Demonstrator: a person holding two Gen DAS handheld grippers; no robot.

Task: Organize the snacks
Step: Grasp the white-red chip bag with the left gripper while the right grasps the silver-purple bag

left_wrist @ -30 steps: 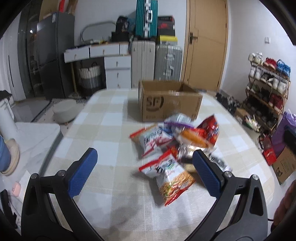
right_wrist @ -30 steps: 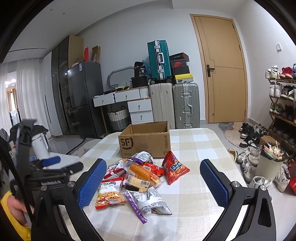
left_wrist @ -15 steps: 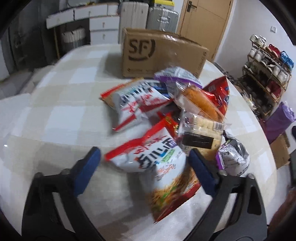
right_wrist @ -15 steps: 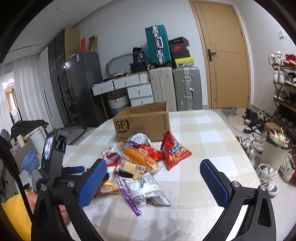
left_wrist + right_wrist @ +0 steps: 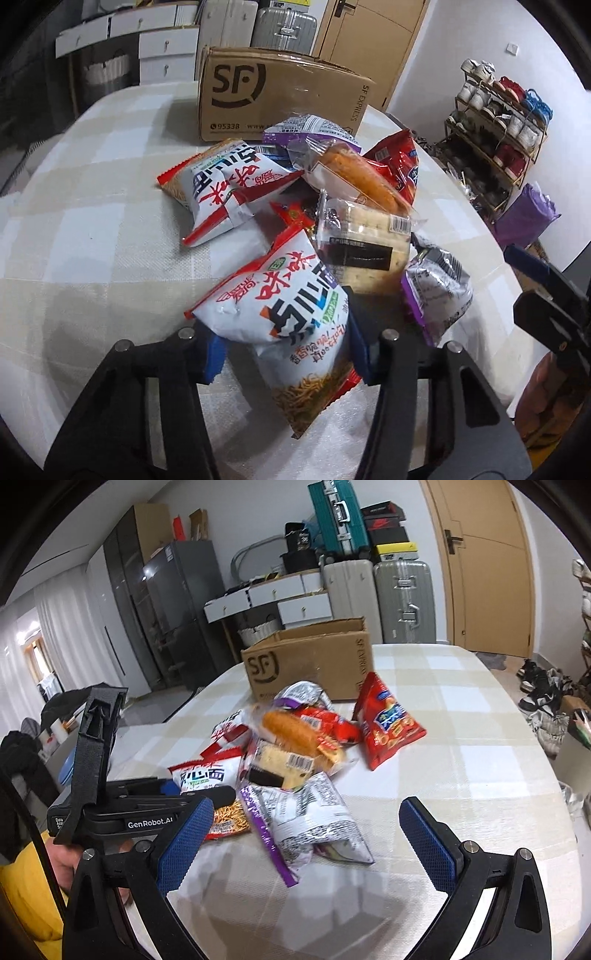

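On the left, the left gripper (image 5: 286, 350) has dropped down from above the tabletop (image 5: 92, 229) onto the near edge of the snack pile, and its fingers (image 5: 214, 354), spread wide a second ago, are closing on the white and red noodle snack bag (image 5: 280, 302); the blue pads already sit against the bag's two sides and the film bulges between them, so this looks like a pinch just taking hold. That means the first pick of the sorting is probably under way, with the bag not yet lifted off the cloth. Behind it lies a second bag of the same kind (image 5: 225, 184), then the wrapped bread (image 5: 354, 173) and the clear cracker pack (image 5: 364, 236), with the purple and silver packet (image 5: 436, 291) and the red chip bag (image 5: 397, 166) further right. The cardboard box (image 5: 277, 99) stands open at the far side of the pile, a likely destination. To the right, the right gripper (image 5: 306, 842) has sunk closer to the tabletop and hangs over the near side of the pile with its fingers spread and nothing between them.
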